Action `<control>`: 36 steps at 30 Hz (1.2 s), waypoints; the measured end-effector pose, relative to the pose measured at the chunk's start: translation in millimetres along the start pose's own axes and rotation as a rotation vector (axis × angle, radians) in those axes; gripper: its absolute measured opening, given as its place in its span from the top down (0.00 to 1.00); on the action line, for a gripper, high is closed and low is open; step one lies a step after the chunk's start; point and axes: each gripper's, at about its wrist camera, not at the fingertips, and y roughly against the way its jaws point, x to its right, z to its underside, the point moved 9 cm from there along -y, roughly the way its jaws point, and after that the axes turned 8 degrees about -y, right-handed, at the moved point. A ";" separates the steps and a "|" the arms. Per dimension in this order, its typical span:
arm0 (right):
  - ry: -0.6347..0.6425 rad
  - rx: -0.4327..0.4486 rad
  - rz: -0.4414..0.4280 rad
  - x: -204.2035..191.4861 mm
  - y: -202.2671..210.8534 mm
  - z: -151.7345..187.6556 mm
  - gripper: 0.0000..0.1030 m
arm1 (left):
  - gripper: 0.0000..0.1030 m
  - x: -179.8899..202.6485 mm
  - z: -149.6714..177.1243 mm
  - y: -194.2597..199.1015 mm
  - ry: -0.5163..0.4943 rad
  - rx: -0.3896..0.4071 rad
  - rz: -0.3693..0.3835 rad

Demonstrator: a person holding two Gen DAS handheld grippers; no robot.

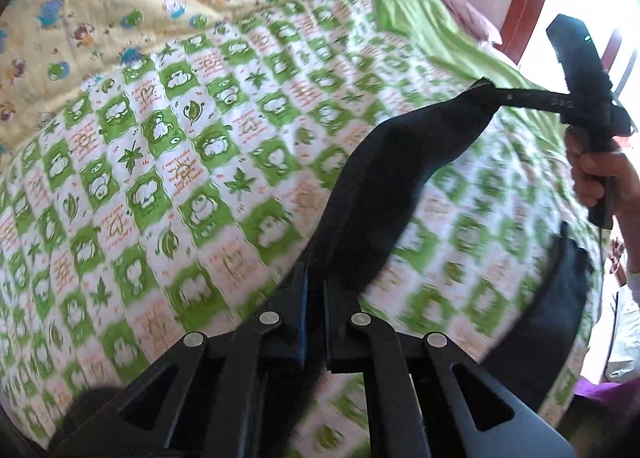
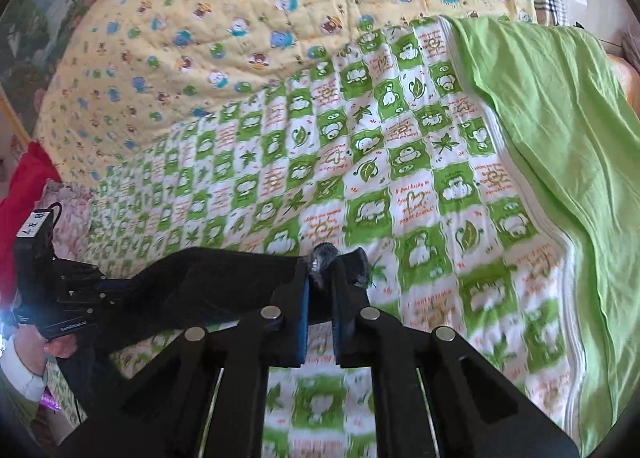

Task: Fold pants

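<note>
On the bed, over the green checked quilt (image 2: 360, 162), the black pants (image 1: 400, 178) hang stretched between both tongs. Left tongs (image 1: 316, 282) are clamped on one end of the fabric; further right, the right tongs (image 2: 320, 274) pinch a bunched end, their jaws closed on it. No earlier view is given, so only the hold itself can be told. To fold well, I judge both hands should keep the edge taut and level, then lower it evenly onto the quilt, avoiding the green sheet (image 2: 560, 118).

matt black cloth pants (image 1: 400, 162); quilted printed cotton blanket (image 2: 400, 162); matt plastic tool (image 2: 320, 286).
</note>
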 end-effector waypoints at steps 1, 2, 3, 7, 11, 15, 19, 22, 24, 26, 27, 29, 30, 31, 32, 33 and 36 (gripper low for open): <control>0.004 0.002 -0.003 0.2 4.9 4.3 0.90 | 0.96 3.9 2.5 4.4 0.007 0.003 0.009; 0.006 0.003 -0.005 0.8 8.3 8.0 0.90 | 0.96 11.1 7.5 10.2 0.015 0.009 0.016; 0.006 0.000 -0.007 2.2 13.2 13.6 0.90 | 0.96 16.9 11.6 16.4 0.022 0.014 0.020; 0.007 -0.008 -0.037 3.2 31.4 36.5 0.90 | 0.96 39.0 28.8 43.2 0.036 0.039 0.036; 0.022 0.001 -0.061 -0.3 51.2 56.0 0.90 | 0.96 63.0 48.5 60.5 0.032 0.050 0.056; 0.042 0.016 -0.103 -4.6 70.9 74.2 0.91 | 0.96 81.1 69.8 62.8 0.025 0.034 0.056; 0.063 0.023 -0.125 -7.2 86.9 92.9 0.91 | 0.97 92.5 84.4 63.7 0.040 0.032 0.069; 0.071 0.031 -0.138 -5.8 98.6 106.5 0.91 | 0.97 104.1 92.2 71.1 0.038 0.046 0.078; 0.072 0.034 -0.140 -3.3 105.4 115.9 0.91 | 0.97 112.1 96.9 75.5 0.040 0.052 0.088; 0.077 0.033 -0.139 -1.2 110.2 124.7 0.91 | 0.97 119.9 101.3 78.8 0.033 0.056 0.088; 0.080 0.032 -0.139 -0.2 112.2 128.6 0.91 | 0.97 125.3 104.6 80.4 0.027 0.058 0.089; 0.083 0.031 -0.133 1.2 116.9 135.7 0.91 | 0.97 131.7 108.7 82.3 0.023 0.061 0.094; 0.085 0.032 -0.132 1.8 119.2 138.7 0.91 | 0.97 134.9 111.0 82.9 0.024 0.062 0.099; 0.086 0.032 -0.130 2.6 120.7 140.9 0.91 | 0.97 139.1 114.7 82.8 0.030 0.060 0.108; 0.089 0.032 -0.125 3.4 122.5 143.8 0.91 | 0.97 140.7 116.3 82.3 0.032 0.059 0.111; 0.091 0.032 -0.120 4.6 123.9 146.7 0.91 | 0.97 143.7 119.2 81.4 0.034 0.058 0.114; 0.095 0.024 -0.101 8.5 123.9 156.1 0.92 | 0.97 150.1 128.4 76.4 0.035 0.047 0.114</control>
